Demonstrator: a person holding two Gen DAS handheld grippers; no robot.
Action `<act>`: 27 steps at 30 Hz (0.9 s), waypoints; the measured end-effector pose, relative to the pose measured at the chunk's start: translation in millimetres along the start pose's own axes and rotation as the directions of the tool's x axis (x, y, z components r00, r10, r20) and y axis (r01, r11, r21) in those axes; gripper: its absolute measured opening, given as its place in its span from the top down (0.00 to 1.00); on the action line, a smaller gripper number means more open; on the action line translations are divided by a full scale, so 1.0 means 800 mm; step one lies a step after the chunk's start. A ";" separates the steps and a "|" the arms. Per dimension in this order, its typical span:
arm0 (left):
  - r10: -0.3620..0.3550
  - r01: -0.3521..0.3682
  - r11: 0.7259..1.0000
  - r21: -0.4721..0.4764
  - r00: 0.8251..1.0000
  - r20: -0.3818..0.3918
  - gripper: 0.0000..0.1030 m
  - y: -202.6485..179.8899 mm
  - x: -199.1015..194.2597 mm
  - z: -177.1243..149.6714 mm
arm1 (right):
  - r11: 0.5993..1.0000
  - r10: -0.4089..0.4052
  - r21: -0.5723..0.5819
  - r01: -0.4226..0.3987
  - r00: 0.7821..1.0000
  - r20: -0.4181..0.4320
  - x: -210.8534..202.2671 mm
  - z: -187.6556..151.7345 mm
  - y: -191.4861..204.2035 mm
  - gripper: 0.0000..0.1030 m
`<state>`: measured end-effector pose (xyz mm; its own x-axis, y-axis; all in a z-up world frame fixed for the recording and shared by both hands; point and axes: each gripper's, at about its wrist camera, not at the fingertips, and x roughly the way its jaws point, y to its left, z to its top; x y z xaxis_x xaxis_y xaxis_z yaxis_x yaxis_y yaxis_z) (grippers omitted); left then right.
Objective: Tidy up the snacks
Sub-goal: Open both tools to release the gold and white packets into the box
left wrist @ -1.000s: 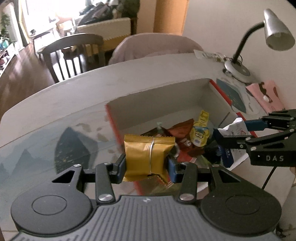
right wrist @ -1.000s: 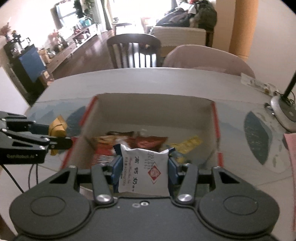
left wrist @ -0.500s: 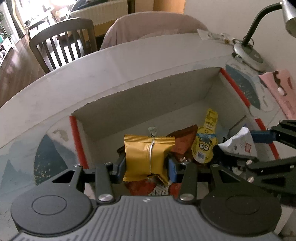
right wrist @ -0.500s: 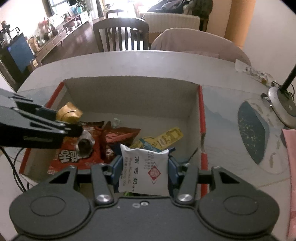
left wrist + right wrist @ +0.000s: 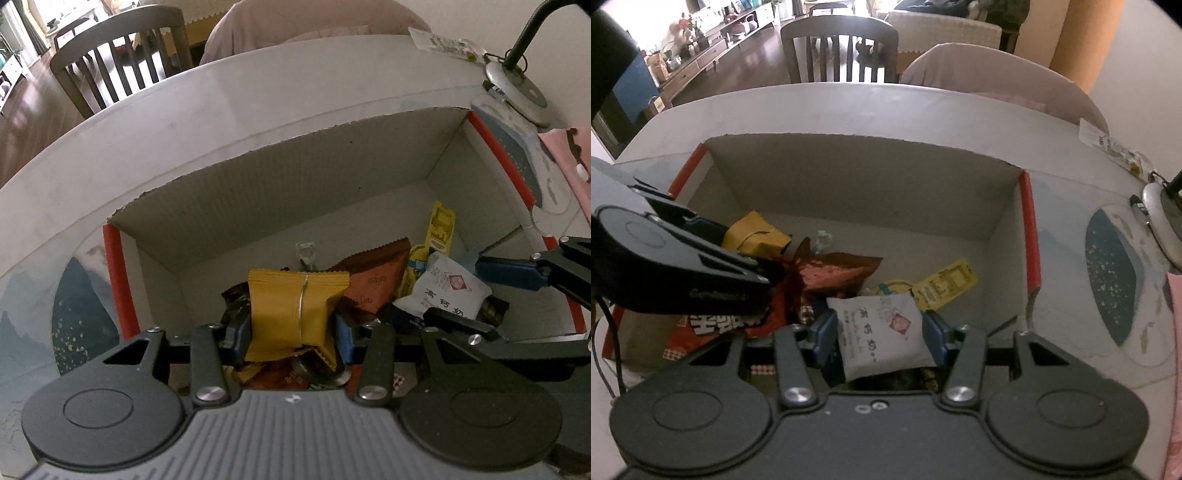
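The left gripper [image 5: 293, 332] is gripping a gold packet [image 5: 295, 310] crosswise between its blue pads, the packet's seam running straight up the middle and its crimped ends sticking out above and below the fingers. It is hanging over the left part of the cardboard box [image 5: 295, 192], directly above the heap of wrappers already lying on the box floor, so the drop looks to be straight down rather than sideways. To its right a brown pouch [image 5: 376, 280] is lying tilted against the pile, and beyond that a yellow strip packet [image 5: 945, 284] is slanting toward the far right corner. The right gripper [image 5: 881, 341] is clamping a white sachet [image 5: 882, 332] by its two side edges (printed face up), and it is sitting low over the box's middle-right. Open floor is lying just ahead and to the right of the sachet, nearer this hand than the other.
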<state>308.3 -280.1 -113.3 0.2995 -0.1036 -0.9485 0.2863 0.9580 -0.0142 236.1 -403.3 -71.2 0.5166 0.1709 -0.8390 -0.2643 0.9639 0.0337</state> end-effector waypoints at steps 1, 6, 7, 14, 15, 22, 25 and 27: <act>0.000 0.000 1.000 -0.002 1.000 0.002 0.56 0.001 -0.001 0.000 | 1.000 0.003 0.006 -0.003 1.000 0.000 -0.001 -0.001 -0.001 0.51; -0.005 0.005 1.000 -0.021 1.000 0.026 0.53 0.001 -0.006 0.000 | 1.000 0.013 0.028 -0.014 1.000 0.022 -0.011 -0.003 -0.006 0.48; -0.011 0.012 1.000 -0.029 0.999 0.030 0.50 0.003 -0.009 -0.002 | 0.999 0.015 0.033 -0.016 0.999 0.032 -0.016 -0.004 -0.007 0.43; -0.045 0.050 0.998 -0.046 0.995 0.093 0.44 0.011 -0.037 -0.021 | 0.997 0.039 0.069 -0.046 0.994 0.098 -0.050 -0.017 -0.014 0.30; -0.053 0.058 0.997 -0.047 0.993 0.103 0.44 0.012 -0.042 -0.025 | 0.996 0.041 0.075 -0.050 0.993 0.106 -0.054 -0.018 -0.013 0.27; -0.075 0.084 0.996 -0.040 0.979 0.189 0.35 0.018 -0.082 -0.054 | 0.993 0.057 0.093 -0.074 0.983 0.174 -0.090 -0.033 -0.005 0.20; -0.087 0.097 0.995 -0.035 0.970 0.227 0.35 0.022 -0.100 -0.067 | 0.993 0.047 0.100 -0.068 0.979 0.200 -0.104 -0.040 0.002 0.10; -0.081 0.090 0.996 -0.023 0.962 0.262 0.33 0.023 -0.114 -0.078 | 0.992 0.033 0.111 -0.060 0.973 0.229 -0.114 -0.046 0.005 0.07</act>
<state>229.7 -236.3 -46.3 0.5036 -0.2470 -0.8279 0.2912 0.9507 -0.1065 158.0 -422.4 -14.4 0.6803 0.2450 -0.6908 -0.2030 0.9686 0.1437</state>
